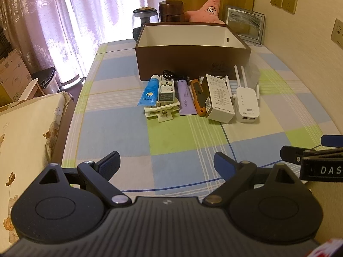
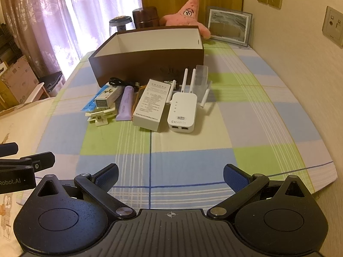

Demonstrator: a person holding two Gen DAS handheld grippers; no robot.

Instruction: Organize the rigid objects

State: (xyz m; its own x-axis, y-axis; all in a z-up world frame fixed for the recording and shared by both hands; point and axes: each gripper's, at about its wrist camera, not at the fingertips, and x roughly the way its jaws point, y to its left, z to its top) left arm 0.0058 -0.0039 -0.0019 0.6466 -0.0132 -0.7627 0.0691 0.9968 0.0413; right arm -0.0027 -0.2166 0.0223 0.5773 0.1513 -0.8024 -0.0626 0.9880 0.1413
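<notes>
Left gripper and right gripper both spread wide, empty, above checked tablecloth, white router, white carton, tubes lined before open brown box

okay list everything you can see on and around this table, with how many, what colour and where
storage box: 1, brown outside, white inside, open, mid-table
blue tube: 1, left end of the row before the box
small carton: 1, white and green, on a cream plastic holder
purple tube: 1, mid-row
utility knife: 1, orange and black, beside the purple tube
white carton: 1, printed text, right of the knife
wifi extender: 1, white with antennas, right end of the row
black cable: 1, against the box front
plush starfish: 1, pink, behind the box
jars: 2, one brown, one clear with dark lid, behind the box
framed picture: 1, by the wall
tablecloth: 1, blue, green and white check
left gripper: 1, black with blue pads, open, near edge
right gripper: 1, same, open
</notes>
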